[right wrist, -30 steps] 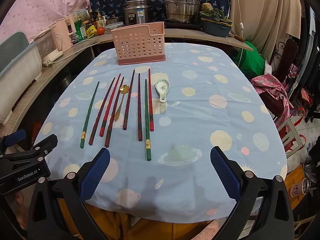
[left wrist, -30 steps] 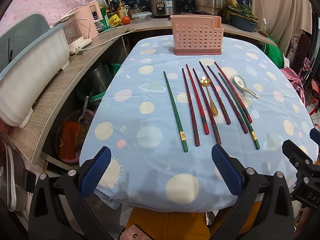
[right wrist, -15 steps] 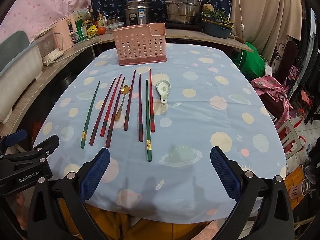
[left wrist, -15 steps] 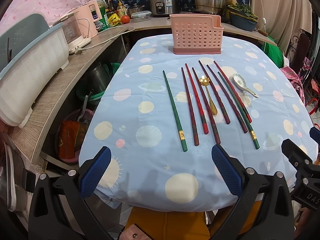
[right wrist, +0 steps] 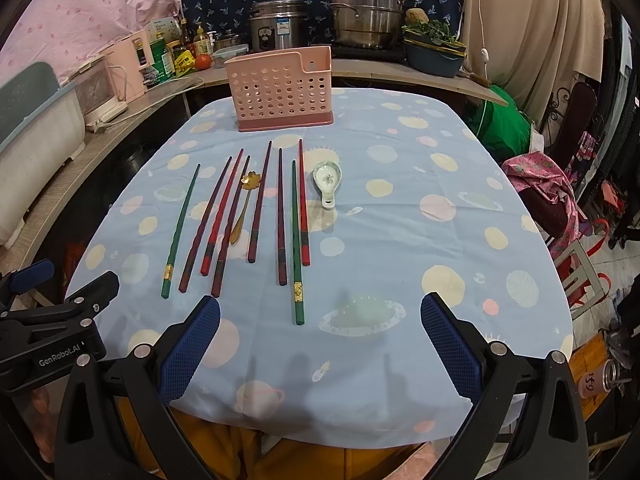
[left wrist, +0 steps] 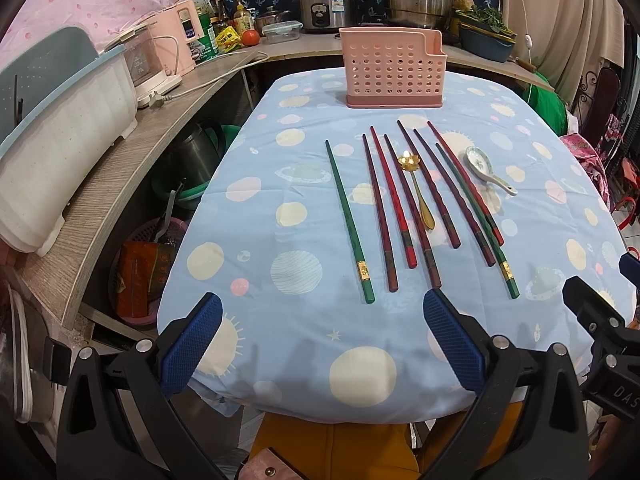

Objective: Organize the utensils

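Note:
Several red, maroon and green chopsticks (left wrist: 404,200) (right wrist: 256,208) lie side by side on the blue dotted tablecloth (left wrist: 280,184). A gold spoon (left wrist: 418,190) (right wrist: 244,204) lies among them and a white ceramic spoon (left wrist: 486,168) (right wrist: 328,182) lies to their right. A pink perforated utensil holder (left wrist: 394,68) (right wrist: 280,88) stands upright at the far end. My left gripper (left wrist: 322,340) is open and empty over the near table edge, just short of the chopstick ends. My right gripper (right wrist: 320,342) is open and empty at the near edge, right of the left gripper.
A wooden counter (left wrist: 120,168) runs along the left with a white tub (left wrist: 60,140) and pink appliances (left wrist: 176,44). Steel pots (right wrist: 364,12) and a rice cooker (right wrist: 276,26) stand behind the holder. A chair with pink cloth (right wrist: 548,192) stands to the right.
Both grippers have crept slightly forward toward the table; nothing on the table has moved.

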